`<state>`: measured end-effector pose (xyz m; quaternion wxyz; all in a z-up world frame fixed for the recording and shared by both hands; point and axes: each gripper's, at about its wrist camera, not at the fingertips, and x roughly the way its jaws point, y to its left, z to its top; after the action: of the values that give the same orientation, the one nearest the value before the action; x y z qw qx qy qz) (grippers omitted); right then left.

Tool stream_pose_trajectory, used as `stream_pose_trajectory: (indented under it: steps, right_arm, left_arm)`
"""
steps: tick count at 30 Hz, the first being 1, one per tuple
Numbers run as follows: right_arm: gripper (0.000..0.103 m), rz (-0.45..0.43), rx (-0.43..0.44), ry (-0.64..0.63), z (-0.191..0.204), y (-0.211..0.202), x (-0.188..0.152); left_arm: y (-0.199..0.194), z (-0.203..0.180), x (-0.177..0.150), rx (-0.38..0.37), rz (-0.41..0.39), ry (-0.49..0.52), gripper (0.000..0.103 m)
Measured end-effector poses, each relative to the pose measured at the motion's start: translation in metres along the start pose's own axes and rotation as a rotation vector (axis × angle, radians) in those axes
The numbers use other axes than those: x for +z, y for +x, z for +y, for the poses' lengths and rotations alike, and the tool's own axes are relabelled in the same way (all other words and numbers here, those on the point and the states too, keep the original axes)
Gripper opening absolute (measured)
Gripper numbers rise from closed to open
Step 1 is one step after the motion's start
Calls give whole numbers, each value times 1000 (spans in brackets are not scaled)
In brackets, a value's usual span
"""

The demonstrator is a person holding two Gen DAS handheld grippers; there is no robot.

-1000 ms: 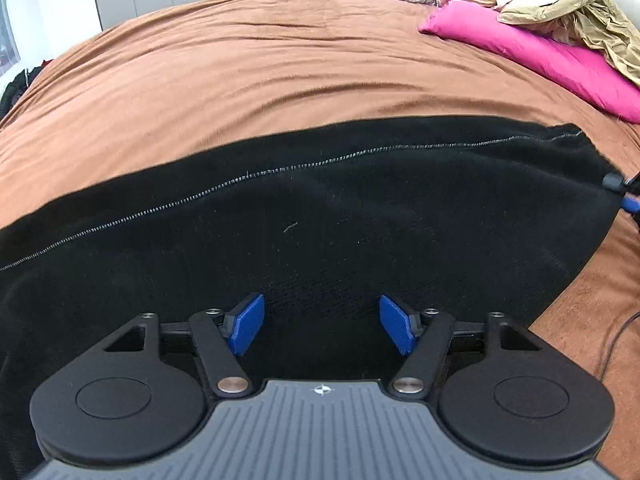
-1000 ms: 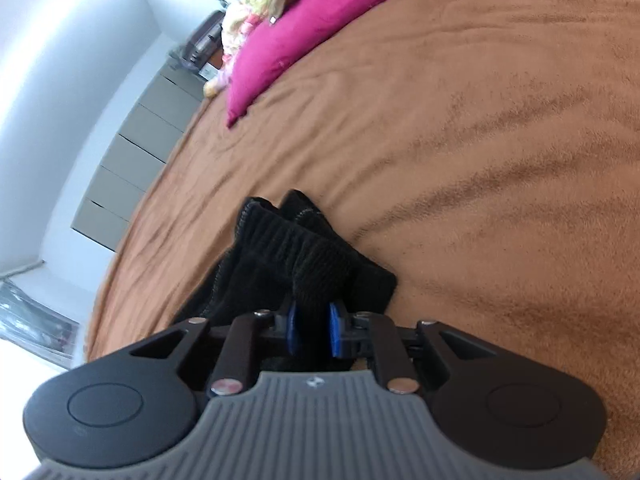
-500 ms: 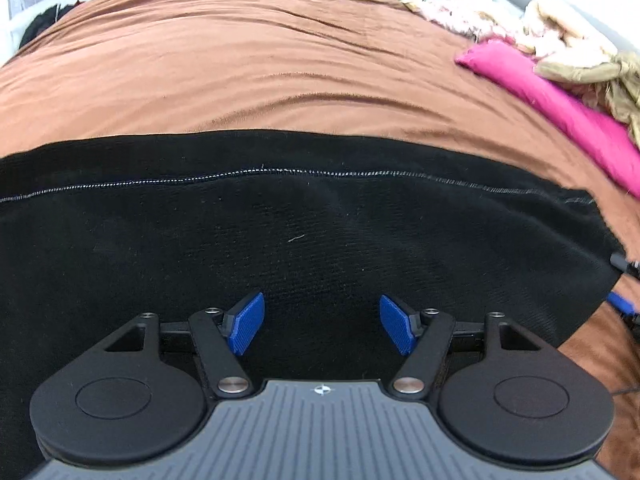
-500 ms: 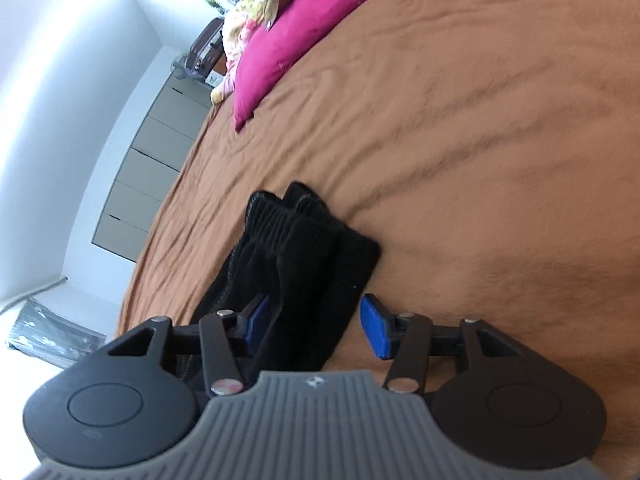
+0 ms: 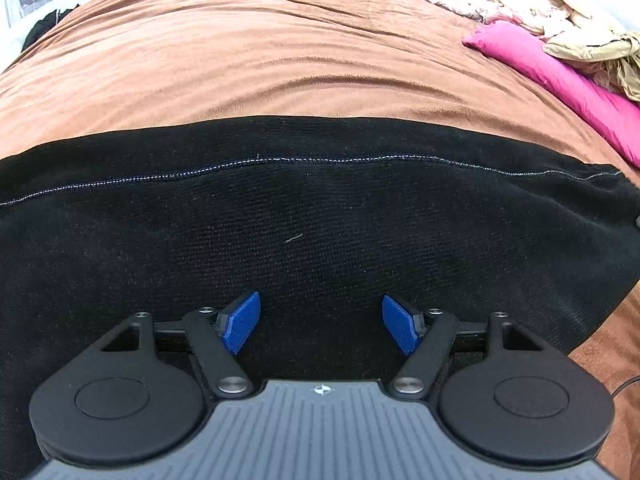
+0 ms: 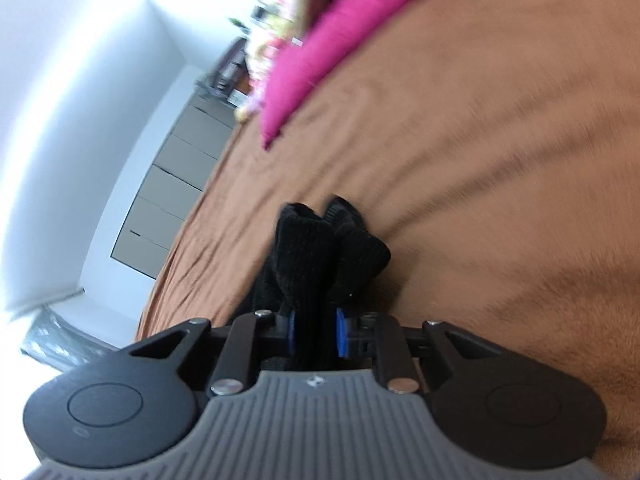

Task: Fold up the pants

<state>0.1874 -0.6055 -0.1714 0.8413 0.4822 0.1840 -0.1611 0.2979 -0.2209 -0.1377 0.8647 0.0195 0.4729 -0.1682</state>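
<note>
Two grippers: right gripper (image 6: 314, 330) pinches ribbed black knit pants (image 5: 320, 220); left gripper (image 5: 320, 326) gapes empty.

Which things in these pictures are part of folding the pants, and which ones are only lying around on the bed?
Part of the job:
- black pants
- right gripper, jaws just closed, pinching the pants' end
- left gripper, open above the pants
- brown bed cover, the folding surface

Only lying around:
- pink pillow
- heap of light clothes
- grey cabinets

Black pants (image 5: 320, 220) with pale stitched seam, brown bedspread (image 5: 260, 60), magenta pillow (image 5: 560, 76), blue pads (image 5: 242, 326)
</note>
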Motion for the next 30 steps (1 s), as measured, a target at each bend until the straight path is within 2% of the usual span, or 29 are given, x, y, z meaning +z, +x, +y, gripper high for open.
stream_pose_trajectory:
  steps: [5,8,11,13,17,19,22,25,26,30]
  right_arm:
    - [13,-122,25,-316,69,-17,-16]
    - [13,-187,56,-581,118,-26,-42]
    - [13,-203,107,-837,155,-28,-78]
    - [13,-191,143,-992,173,-25,-106]
    - [13,-153,172,-1220,191,-13,-154]
    - [13,-119,182,-1344,195,-5,-181]
    - [13,-42,190,-1515,195,8,-215]
    - [13,42,182,-1629,192,19,-239]
    - [13,70,177,-1660,190,24,-245]
    - [14,125,152,-1784,176,33,-265]
  left_arm:
    - [-2,6,0,-21,-5,-10,81]
    - [-3,12,1,-47,-6,-39,81]
    - [-4,20,2,-79,-7,-74,81]
    - [-5,25,1,-94,-8,-86,81]
    - [-8,29,1,-113,-8,-108,78]
    - [-9,34,2,-136,-5,-143,77]
    - [-11,44,3,-159,2,-190,70]
    - [-13,48,3,-170,7,-203,67]
    - [-14,48,3,-168,9,-203,64]
    - [-17,49,2,-151,13,-190,59]
